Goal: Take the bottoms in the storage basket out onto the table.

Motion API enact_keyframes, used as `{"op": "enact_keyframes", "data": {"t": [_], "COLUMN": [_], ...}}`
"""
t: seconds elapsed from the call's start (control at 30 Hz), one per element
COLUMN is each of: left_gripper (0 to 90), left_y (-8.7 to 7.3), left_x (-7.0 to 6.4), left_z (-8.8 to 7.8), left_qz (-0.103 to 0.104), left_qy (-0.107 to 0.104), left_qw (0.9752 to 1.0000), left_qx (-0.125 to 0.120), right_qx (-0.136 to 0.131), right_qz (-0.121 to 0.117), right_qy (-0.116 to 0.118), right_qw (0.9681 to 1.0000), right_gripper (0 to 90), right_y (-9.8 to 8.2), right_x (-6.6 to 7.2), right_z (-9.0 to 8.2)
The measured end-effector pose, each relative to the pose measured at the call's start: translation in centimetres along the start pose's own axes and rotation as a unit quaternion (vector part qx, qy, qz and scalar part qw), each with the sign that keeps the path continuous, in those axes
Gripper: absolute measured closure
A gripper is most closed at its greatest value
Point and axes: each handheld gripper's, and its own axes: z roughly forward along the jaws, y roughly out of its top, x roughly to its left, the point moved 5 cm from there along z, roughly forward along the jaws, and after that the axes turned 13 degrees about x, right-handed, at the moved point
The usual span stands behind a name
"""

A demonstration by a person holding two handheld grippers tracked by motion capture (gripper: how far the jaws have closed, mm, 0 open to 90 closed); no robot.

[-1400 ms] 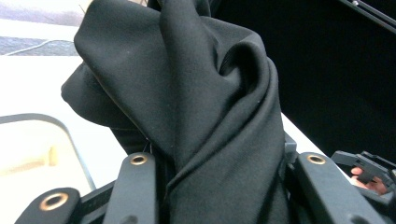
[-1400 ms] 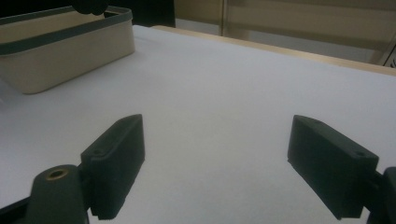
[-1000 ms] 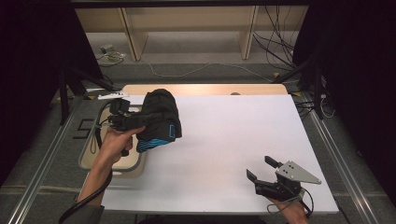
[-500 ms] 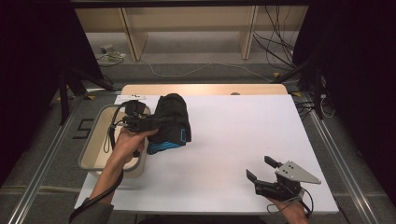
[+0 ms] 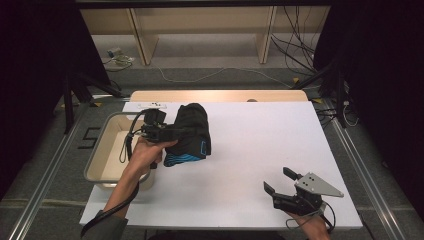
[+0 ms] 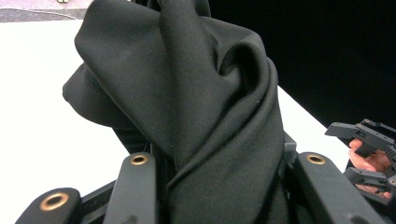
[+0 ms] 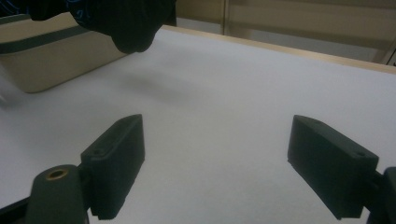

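Observation:
A bunched black garment (image 5: 192,131) with a blue striped edge hangs above the left part of the white table (image 5: 260,135). My left gripper (image 5: 167,132) is shut on it from the left side, held level. In the left gripper view the black cloth (image 6: 187,93) is pinched between the two jaws of the left gripper (image 6: 226,163) and rises in thick folds. My right gripper (image 5: 277,179) rests open near the table's front right edge, with nothing between its fingers. The right gripper view looks past the wide-apart jaws of the right gripper (image 7: 215,140) to the garment's hanging tip (image 7: 133,32).
A beige bin (image 5: 97,155) stands at the table's left edge, beside the garment; its wall (image 7: 46,60) is at the upper left of the right gripper view. A wooden strip (image 5: 220,95) runs along the table's far edge. Cables lie on the floor behind.
My left hand has carried the garment to the right, away from the bin and further over the white table, sinking slightly. The right gripper has stayed where it was.

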Motion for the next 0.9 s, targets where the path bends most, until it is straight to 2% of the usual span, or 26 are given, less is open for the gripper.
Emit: {"op": "enact_keyframes", "data": {"t": [0.4, 0.9], "left_gripper": [57.9, 57.9], "left_y": [0.3, 0.3], "left_x": [-0.6, -0.7], "left_z": [1.8, 3.3], "left_qz": [0.012, 0.007], "left_qy": [0.008, 0.010], "left_qw": [0.9998, 0.9995], "left_qx": [0.014, 0.030], "right_qx": [0.000, -0.001], "right_qz": [0.000, 0.003], "right_qy": [0.001, 0.000], "right_qw": [1.0000, 1.0000], "right_gripper": [19.8, 19.8], "right_y": [0.0, 0.0], "right_x": [0.0, 0.0], "right_z": [0.0, 0.0]}}
